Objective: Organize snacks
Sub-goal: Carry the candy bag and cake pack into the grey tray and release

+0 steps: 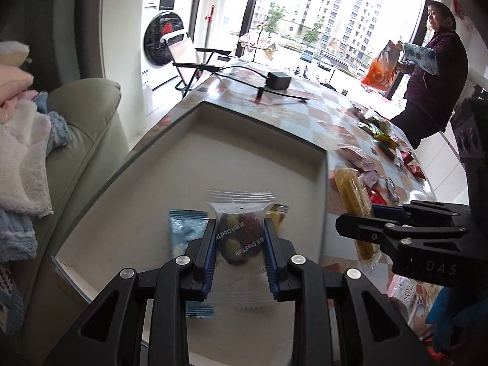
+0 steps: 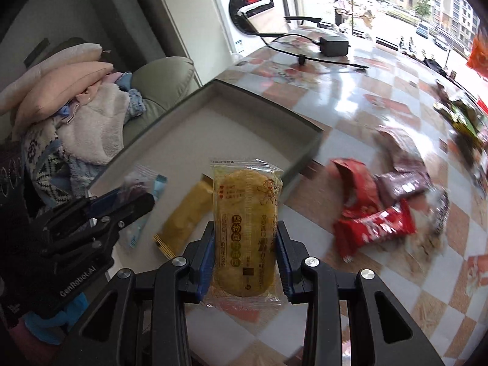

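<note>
Your left gripper (image 1: 241,244) pinches a clear candy packet (image 1: 240,231) above the tray (image 1: 262,149); your right gripper (image 2: 245,256) pinches a rice cracker (image 2: 244,228) at the tray's near edge. Both are light and crinkly, the cracker brittle: grip mid-body, gently.

Daylight is entering through a large window (image 1: 320,24) at 12 o'clock, showing apartment blocks outside. A washing machine (image 1: 163,39) is standing at 11 o'clock beside a folding chair (image 1: 189,58). A green sofa (image 1: 91,128) at 9 o'clock is carrying piled laundry (image 1: 21,158). The checkered tabletop (image 2: 381,97) is reflecting glare.
</note>
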Tool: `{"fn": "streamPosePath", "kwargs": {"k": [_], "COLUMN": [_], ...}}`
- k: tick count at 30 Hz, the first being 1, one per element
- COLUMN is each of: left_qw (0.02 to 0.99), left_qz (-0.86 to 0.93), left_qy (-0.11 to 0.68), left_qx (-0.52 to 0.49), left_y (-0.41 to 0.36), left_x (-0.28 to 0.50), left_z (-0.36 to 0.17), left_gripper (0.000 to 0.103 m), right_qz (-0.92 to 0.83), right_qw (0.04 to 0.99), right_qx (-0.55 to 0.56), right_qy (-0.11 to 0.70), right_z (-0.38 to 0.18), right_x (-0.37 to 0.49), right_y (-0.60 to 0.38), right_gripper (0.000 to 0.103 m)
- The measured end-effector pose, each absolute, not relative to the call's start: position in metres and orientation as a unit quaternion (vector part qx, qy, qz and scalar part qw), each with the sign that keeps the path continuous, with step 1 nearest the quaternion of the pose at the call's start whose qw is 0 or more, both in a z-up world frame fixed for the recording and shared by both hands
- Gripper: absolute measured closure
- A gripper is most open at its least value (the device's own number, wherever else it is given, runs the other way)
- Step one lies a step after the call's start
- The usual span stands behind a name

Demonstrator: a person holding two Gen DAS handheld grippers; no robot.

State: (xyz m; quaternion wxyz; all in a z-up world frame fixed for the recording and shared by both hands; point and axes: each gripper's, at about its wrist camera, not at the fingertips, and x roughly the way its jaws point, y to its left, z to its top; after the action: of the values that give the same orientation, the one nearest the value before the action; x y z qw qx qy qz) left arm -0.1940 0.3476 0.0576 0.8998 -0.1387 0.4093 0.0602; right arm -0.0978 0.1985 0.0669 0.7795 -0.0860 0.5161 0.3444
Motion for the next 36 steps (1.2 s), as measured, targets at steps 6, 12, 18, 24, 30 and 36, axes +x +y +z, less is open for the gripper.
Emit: {"fn": "streamPosePath", "kwargs": {"k": [6,12,18,24,30,36], "left_qw": [0.892,0.886,0.888,0.887,0.892,0.899], "left_qz": [0.070,0.073,0.079,0.089,0.091,0.077], "left_qy": [0.418,0.428,0.423,0.420,0.415,0.411], "left_qx": [-0.156,-0.162,-0.161,-0.167,-0.154,-0.130], "left_y": [0.366,0.373,0.372,0.374,0.365,0.341], "left_x": [-0.195,-0.190,-0.189,-0.192,-0.195,-0.198], "left_z": [0.043,0.032,0.031,0.034,0.045,0.060], "left_gripper": [0.072,0.072,0.033,0.022,0.022,0.022], "right_qz": [0.358,0.351,0.344,0.340,0.320,0.280], "right_qw": [0.770,0.768,0.762,0.761,0.775,0.790], "right_qx": [-0.094,-0.104,-0.104,-0.091,-0.087,-0.049], "right_qy": [0.520,0.526,0.539,0.545,0.538,0.543], "right_z": [0.061,0.051,0.042,0.045,0.059,0.068], "right_x": [-0.094,-0.088,-0.082,-0.078,-0.079,-0.074], "right_y": [0.238,0.262,0.267,0.260,0.235,0.171], "right_gripper": [0.065,0.065,0.048,0.021,0.000,0.000]}}
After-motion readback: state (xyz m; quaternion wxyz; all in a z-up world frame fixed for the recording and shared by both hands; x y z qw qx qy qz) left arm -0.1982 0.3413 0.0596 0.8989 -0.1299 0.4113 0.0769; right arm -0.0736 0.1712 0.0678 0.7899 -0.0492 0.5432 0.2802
